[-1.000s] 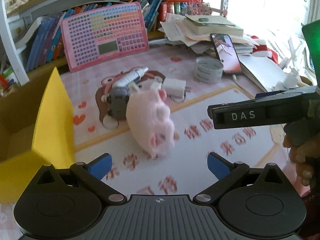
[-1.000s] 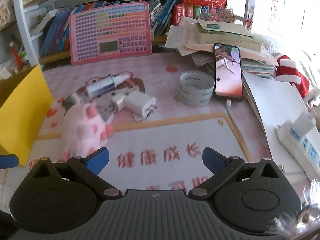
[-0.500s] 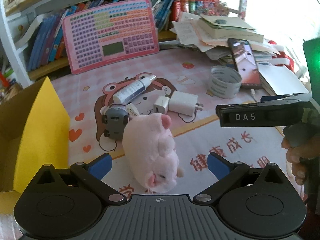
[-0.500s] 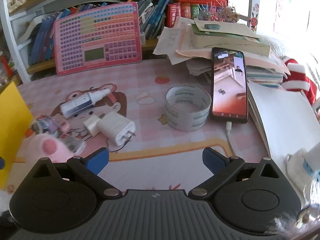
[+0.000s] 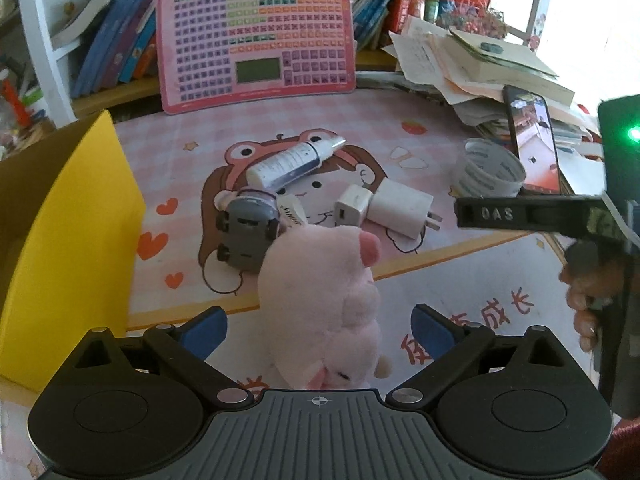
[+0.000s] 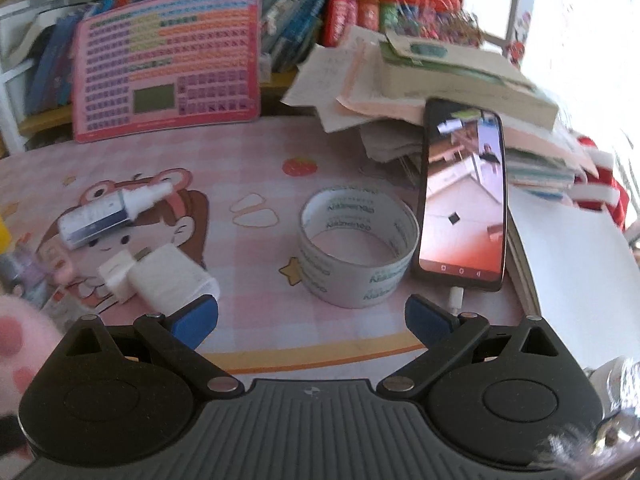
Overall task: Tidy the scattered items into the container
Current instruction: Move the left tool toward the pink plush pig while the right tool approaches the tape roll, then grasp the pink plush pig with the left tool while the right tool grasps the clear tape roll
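**Plush pig lined up for a grab, box waiting at left**

Plush pig [image 5: 320, 304] lies on the pink mat w/ its body between the spread blue pads of the left gripper [image 5: 318, 322], jaws wide, nothing held; prob. about to close on its soft middle. Yellow-flapped cardboard box [image 5: 76, 216] sits just left, open. Right gripper [image 6: 312, 316] also wide & empty, facing the tape roll [image 6: 356, 244]; chargers [image 6: 160, 276] and spray bottle [image 6: 108, 212] not yet collected.
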A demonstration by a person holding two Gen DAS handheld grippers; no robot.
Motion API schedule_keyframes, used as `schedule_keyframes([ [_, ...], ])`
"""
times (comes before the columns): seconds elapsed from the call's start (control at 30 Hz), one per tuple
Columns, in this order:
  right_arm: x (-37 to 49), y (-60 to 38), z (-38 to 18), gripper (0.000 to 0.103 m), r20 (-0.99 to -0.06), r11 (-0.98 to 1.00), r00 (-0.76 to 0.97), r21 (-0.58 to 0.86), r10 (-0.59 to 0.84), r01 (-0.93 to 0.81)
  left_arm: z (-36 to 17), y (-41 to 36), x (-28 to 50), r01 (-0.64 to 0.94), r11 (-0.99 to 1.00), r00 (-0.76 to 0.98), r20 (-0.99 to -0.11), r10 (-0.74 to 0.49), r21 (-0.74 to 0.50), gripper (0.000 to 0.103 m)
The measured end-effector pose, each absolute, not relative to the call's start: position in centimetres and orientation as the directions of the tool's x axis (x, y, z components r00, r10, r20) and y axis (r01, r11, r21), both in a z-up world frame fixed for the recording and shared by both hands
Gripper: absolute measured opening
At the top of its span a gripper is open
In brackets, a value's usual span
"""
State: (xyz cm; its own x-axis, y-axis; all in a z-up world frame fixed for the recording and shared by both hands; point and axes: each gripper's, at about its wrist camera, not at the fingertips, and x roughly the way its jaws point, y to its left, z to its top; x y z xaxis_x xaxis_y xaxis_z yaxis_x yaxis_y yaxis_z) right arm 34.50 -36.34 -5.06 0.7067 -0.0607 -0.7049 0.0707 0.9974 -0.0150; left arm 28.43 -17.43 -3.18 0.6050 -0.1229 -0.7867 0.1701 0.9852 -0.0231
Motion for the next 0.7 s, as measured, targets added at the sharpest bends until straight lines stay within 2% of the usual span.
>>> schedule_keyframes([
  [0.37, 38.4, -36.5, -7.4, 0.101, -0.69, 0.99, 0.711, -0.09, -0.139, 0.106, -3.8, -17.6, 29.7, 0.169, 0.985, 0.586, -0.799, -0.133, -0.04, 0.099],
  [0.53, 39.1, -35.8, -7.5, 0.101, -0.679, 0.995, 0.727, -0.082, -0.102, 0.063, -4.2, -17.7, 30.2, 0.172, 0.984, 0.578, -0.805, -0.132, -0.038, 0.099],
  [0.7, 40.5, -35.6, -7.7, 0.101, -0.673, 0.991, 0.728, -0.098, -0.13, 0.087, -4.5, -18.2, 31.1, 0.161, 0.986, 0.593, -0.795, -0.131, -0.042, 0.099],
])
